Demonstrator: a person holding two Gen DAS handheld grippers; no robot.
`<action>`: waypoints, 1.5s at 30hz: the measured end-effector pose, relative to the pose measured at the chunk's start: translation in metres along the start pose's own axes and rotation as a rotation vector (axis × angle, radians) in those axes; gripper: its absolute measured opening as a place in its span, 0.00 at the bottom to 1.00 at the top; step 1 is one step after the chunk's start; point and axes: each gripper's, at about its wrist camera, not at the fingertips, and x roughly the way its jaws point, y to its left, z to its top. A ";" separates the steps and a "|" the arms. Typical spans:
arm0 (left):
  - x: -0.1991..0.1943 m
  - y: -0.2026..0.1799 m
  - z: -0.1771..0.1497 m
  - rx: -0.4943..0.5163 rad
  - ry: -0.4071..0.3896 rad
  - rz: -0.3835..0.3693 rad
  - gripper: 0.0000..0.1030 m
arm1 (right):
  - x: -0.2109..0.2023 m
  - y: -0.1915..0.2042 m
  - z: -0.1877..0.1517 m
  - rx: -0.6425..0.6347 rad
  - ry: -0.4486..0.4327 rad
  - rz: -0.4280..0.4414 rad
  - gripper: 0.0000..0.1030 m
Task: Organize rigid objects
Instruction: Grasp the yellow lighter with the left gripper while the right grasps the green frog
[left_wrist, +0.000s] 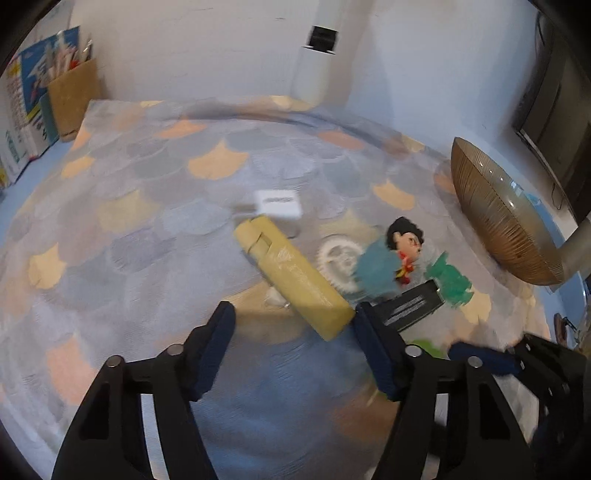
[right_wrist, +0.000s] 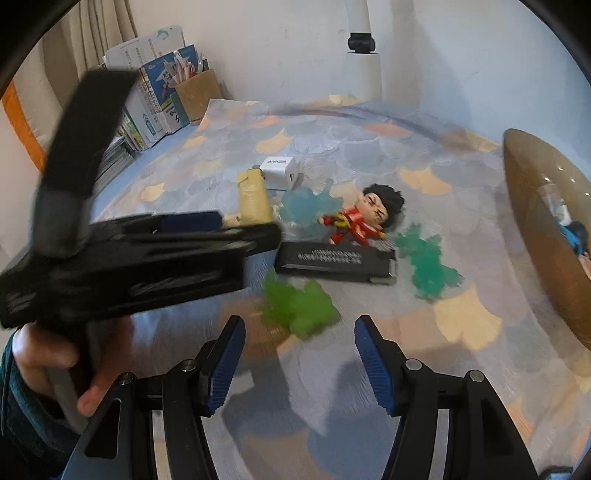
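Note:
Loose objects lie on a patterned mat (left_wrist: 147, 221): a long yellow case (left_wrist: 291, 280), a white charger (left_wrist: 279, 202), a white gear (left_wrist: 338, 264), a black-haired figurine in red (right_wrist: 364, 218), a black bar (right_wrist: 334, 262), and blue (right_wrist: 306, 210), teal (right_wrist: 428, 266) and green (right_wrist: 299, 306) jelly-like shapes. My left gripper (left_wrist: 291, 347) is open and empty, just short of the yellow case's near end. My right gripper (right_wrist: 299, 358) is open and empty, just short of the green shape. The left gripper also shows in the right wrist view (right_wrist: 140, 254), hand-held, blurred.
A large brown ribbed bowl (left_wrist: 495, 218) stands at the right edge of the mat, also in the right wrist view (right_wrist: 539, 236). Books and a brown pen holder (right_wrist: 195, 96) stand at the back left. A white post (right_wrist: 364, 55) rises at the back wall.

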 end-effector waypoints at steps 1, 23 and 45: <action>-0.003 0.005 -0.001 -0.006 0.003 -0.008 0.59 | 0.004 0.001 0.003 0.006 0.000 0.013 0.58; -0.024 0.031 -0.009 -0.005 -0.032 0.058 0.12 | -0.007 0.012 -0.026 -0.049 -0.004 -0.066 0.42; -0.001 0.011 0.010 0.067 0.004 0.112 0.20 | -0.027 -0.011 -0.042 -0.034 0.014 -0.074 0.42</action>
